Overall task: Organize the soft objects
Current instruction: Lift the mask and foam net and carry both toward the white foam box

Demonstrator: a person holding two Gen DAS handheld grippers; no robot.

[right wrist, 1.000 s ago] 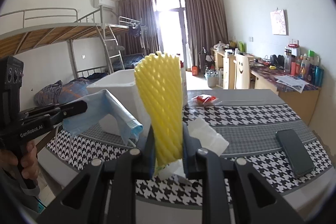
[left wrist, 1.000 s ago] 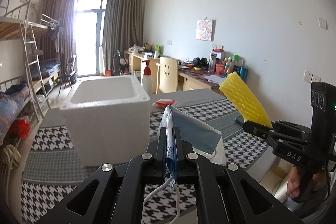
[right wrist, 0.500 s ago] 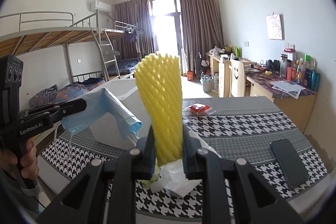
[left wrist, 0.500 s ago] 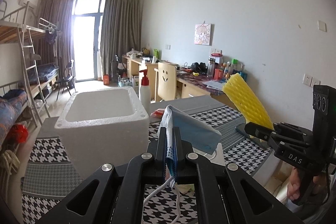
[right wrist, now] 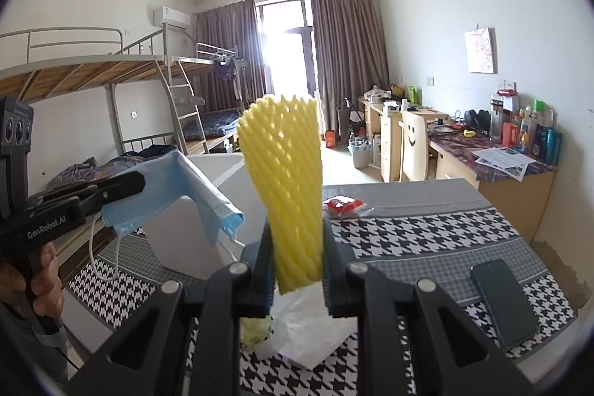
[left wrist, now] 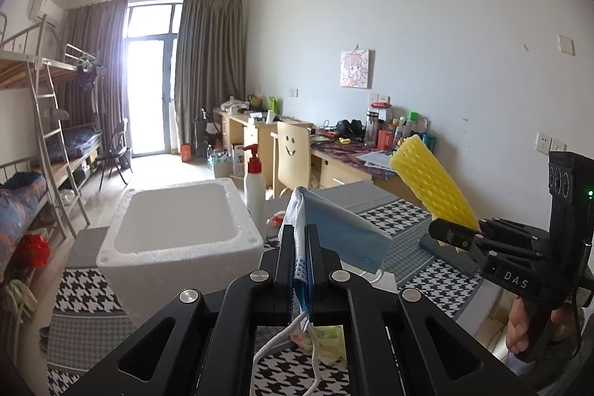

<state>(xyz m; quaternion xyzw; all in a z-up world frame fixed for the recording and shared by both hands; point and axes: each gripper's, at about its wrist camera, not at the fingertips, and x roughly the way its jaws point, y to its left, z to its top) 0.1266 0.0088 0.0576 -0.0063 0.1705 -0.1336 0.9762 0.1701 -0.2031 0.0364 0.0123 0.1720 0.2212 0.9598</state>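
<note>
Left gripper (left wrist: 301,240) raised above the table (left wrist: 438,284), its fingers (left wrist: 286,258) pressed together on a blue face mask (left wrist: 341,229), folded edge pinched between them, the rest draping to the right of the tips, white ear loops hanging below. Ahead and left of those fingers, an open white foam box (left wrist: 178,236), standing on the houndstooth cloth, with a white pump bottle (left wrist: 254,188) just behind its right corner. Further right, right gripper (right wrist: 297,247) also held aloft, fingers (right wrist: 265,266) clamped on the lower end of a yellow foam net sleeve (right wrist: 286,180) that stands upright between them. Beneath, on the table, crumpled white plastic (right wrist: 308,325) and a yellowish scrap. Ahead, a small red packet (right wrist: 343,205); off to the right, a dark phone (right wrist: 503,301) lying flat.
</note>
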